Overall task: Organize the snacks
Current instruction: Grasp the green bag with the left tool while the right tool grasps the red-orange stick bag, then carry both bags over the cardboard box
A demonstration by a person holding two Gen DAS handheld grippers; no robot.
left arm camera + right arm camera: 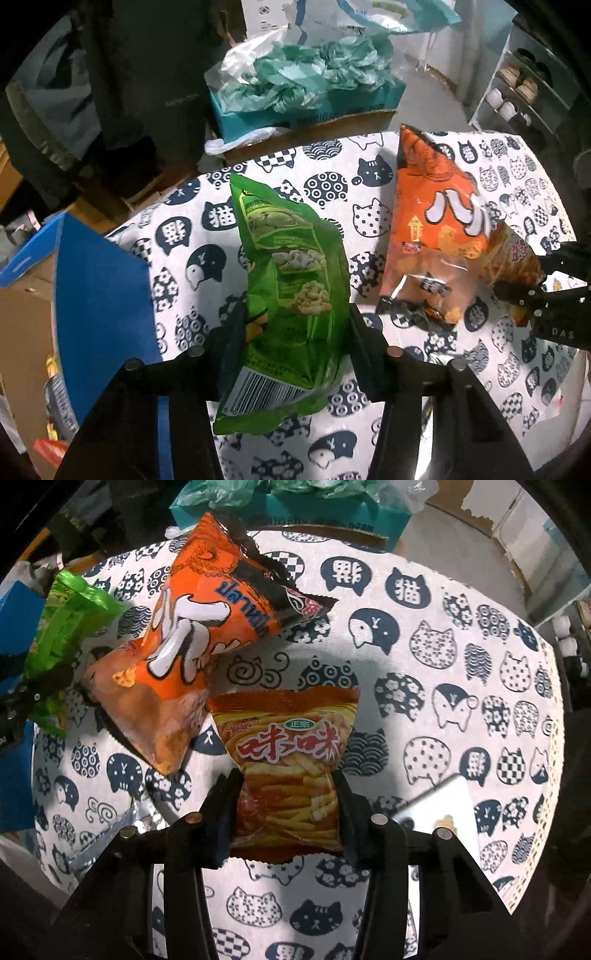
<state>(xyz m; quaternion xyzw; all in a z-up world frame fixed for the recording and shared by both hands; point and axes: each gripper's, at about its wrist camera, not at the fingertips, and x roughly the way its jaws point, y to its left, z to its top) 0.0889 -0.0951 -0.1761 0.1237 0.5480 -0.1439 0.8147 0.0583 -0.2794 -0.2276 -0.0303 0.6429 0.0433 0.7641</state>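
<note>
My left gripper [295,325] is shut on a green snack bag [291,295] and holds it above the cat-print tablecloth [325,184]. My right gripper [288,797] is shut on a red-orange bag of potato sticks [288,768], pinched at its middle. An orange squid-snack bag [184,657] lies on the cloth left of the stick bag; it also shows in the left wrist view [432,229]. In the right wrist view the green bag [62,642] and left gripper [40,694] show at the far left. In the left wrist view the right gripper [546,291] with the stick bag [513,258] shows at right.
A blue box [99,295] stands at the table's left edge. A teal carton full of plastic bags [303,85] sits beyond the far edge. A white card [439,808] and a silver foil piece [110,834] lie on the cloth. A shoe rack [517,96] stands far right.
</note>
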